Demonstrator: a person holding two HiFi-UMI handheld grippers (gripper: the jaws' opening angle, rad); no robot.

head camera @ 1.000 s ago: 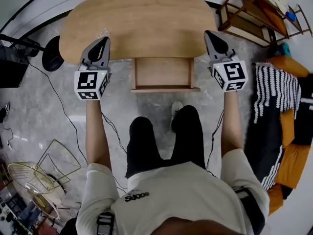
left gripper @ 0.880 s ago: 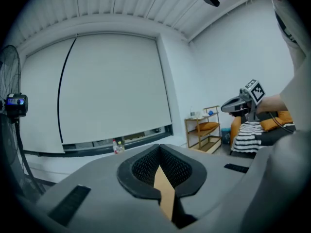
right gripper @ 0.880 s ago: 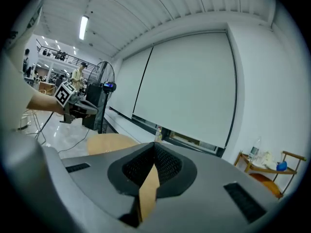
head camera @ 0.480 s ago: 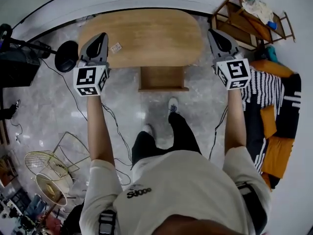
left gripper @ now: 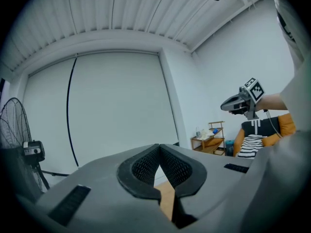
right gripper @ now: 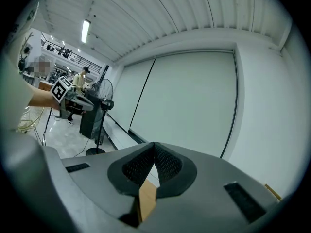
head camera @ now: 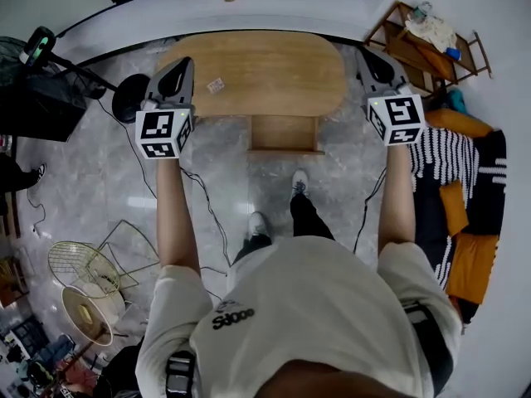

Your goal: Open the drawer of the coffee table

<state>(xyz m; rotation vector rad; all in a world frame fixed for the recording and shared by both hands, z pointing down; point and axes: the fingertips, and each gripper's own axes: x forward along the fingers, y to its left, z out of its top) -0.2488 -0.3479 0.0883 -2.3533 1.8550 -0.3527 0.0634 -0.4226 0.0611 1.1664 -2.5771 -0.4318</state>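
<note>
arms outstretched, left gripper (head camera: 183,61) and right gripper (head camera: 363,52) closed, empty, above coffee table (head camera: 274,65)

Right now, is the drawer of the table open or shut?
Open. The drawer sticks out from under the table top toward the person, and its inside shows from above.
</note>
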